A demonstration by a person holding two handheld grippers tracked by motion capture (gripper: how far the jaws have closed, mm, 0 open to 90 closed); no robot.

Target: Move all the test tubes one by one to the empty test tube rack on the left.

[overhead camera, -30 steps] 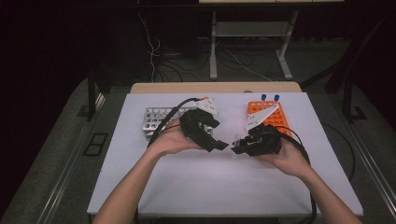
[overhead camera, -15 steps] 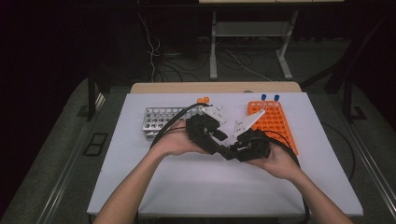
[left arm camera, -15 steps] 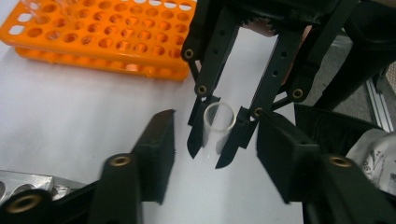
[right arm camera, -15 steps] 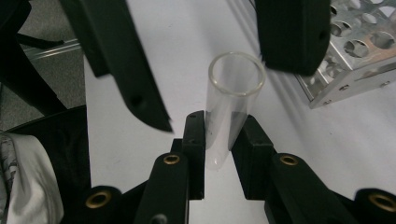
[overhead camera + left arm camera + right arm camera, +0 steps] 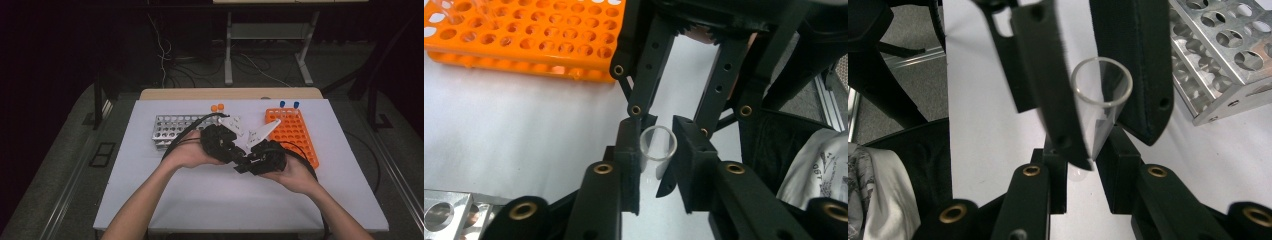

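Both grippers meet tip to tip over the middle of the white table (image 5: 200,200), each held in a hand. A clear open tube (image 5: 659,152) lies between them. My right gripper (image 5: 1084,159) is shut on the tube's (image 5: 1098,120) lower end. My left gripper (image 5: 655,131) has just been closing its jaws, with the tube between them, and its pads now press on the tube near the open rim. In the high view the left gripper (image 5: 239,159) comes in from the left and the right gripper (image 5: 245,167) from the right.
An orange tube rack (image 5: 295,135) stands at the right rear with blue caps (image 5: 289,104) behind it. A metal rack (image 5: 172,127) stands at the left rear, orange caps (image 5: 217,107) beside it. Cables trail from both grippers.
The two hands have come together at the table's middle. The left gripper's jaws, wide apart before, have shut on the tube that the right gripper carries.
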